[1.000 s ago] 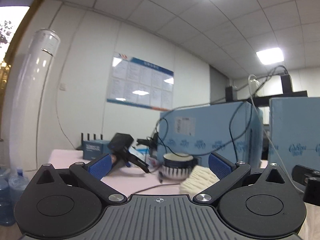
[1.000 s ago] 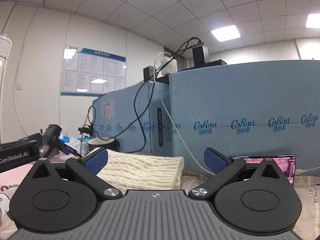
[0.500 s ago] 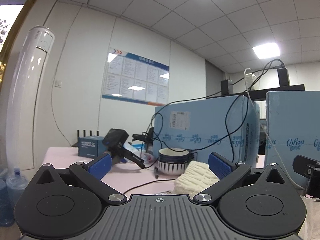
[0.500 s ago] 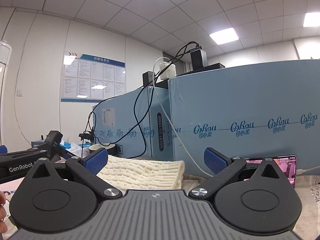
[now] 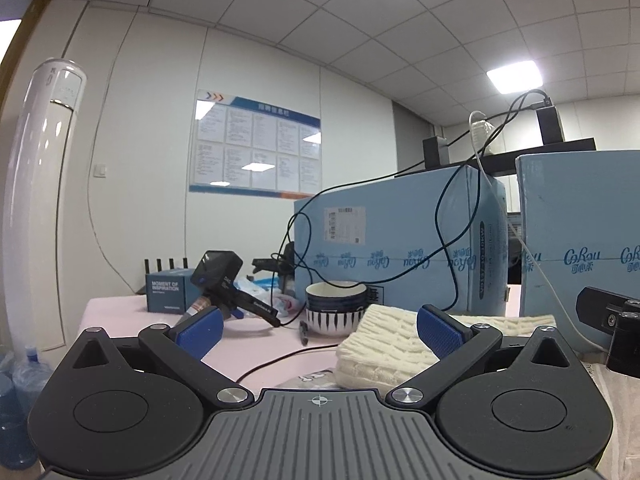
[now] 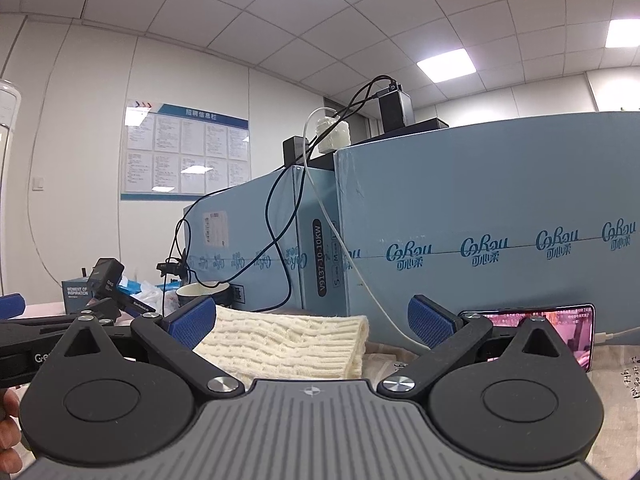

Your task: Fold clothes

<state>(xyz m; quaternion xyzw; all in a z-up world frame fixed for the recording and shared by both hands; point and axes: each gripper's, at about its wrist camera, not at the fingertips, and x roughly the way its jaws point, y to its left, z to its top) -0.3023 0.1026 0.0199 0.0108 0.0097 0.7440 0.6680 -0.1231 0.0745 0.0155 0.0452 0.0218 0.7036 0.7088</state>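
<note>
A folded cream knit garment [image 6: 288, 344] lies on the table in front of the blue boxes; it also shows in the left wrist view [image 5: 384, 340]. My right gripper [image 6: 310, 324] is open and empty, held just before and above the garment. My left gripper [image 5: 320, 328] is open and empty, to the garment's left, and its body shows at the left edge of the right wrist view [image 6: 52, 340]. Neither gripper touches the cloth.
Large blue cartons [image 6: 480, 240] stand behind the garment with cables hanging over them. A striped bowl [image 5: 336, 312], a black handheld device [image 5: 220, 280] and a small blue box [image 5: 166, 292] sit on the pink tabletop [image 5: 120, 312]. A lit phone [image 6: 560, 328] leans at the right.
Both grippers have tilted and shifted slightly, so the garment sits a little lower and closer in both views. The jaws stay open.
</note>
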